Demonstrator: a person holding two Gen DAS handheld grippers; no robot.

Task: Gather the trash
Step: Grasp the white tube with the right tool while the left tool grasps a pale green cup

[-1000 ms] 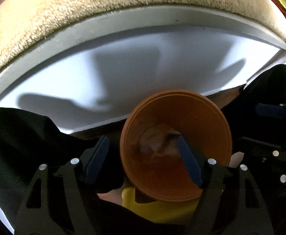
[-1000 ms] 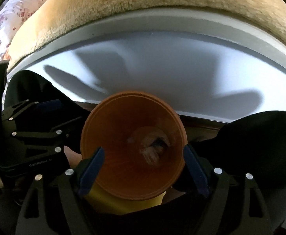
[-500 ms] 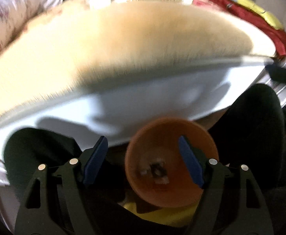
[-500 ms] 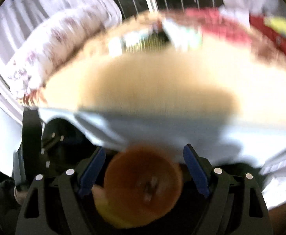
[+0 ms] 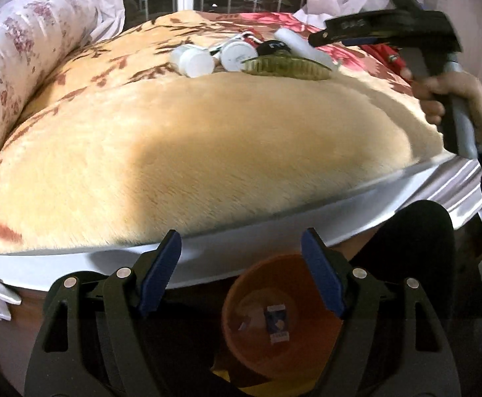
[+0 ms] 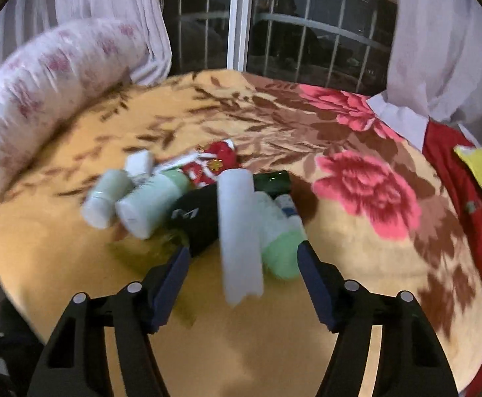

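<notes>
Behind everything stands a barred window (image 6: 294, 43) with pale curtains (image 6: 439, 49) either side, dark outside. Below it the bed fills both views, covered by a tan blanket (image 5: 208, 152) with brown leaves and pink flowers; a flowered bolster (image 6: 42, 99) runs along its far left edge, and a red cloth (image 6: 456, 172) lies at the far right.

On the floor at the near edge of the bed sits an orange bin (image 5: 274, 314), between dark-clad legs, presumably kept there so each item has only a short carry. A small printed packet (image 5: 277, 322) already lies in its bottom, so I judge collection begun but far from finished.

The remaining trash is heaped mid-blanket, toward the far side: a white tube (image 6: 241, 231) lying across the pile, a black pouch (image 6: 194, 218), pale green bottles (image 6: 148, 205), another green bottle (image 6: 280, 251) near right, a red wrapper (image 6: 214, 162) behind. The view is blurred, so finer labels cannot be read. Seen from the left wrist, a yellow-green comb (image 5: 287, 66) lies at the pile's near side.

My left gripper (image 5: 241, 281) hangs above the bin, fingers apart, nothing between them. My right gripper (image 6: 244, 284) is over the blanket aimed at the pile, its fingers closing though no pad presses on anything; the white tube lies nearest its line.
</notes>
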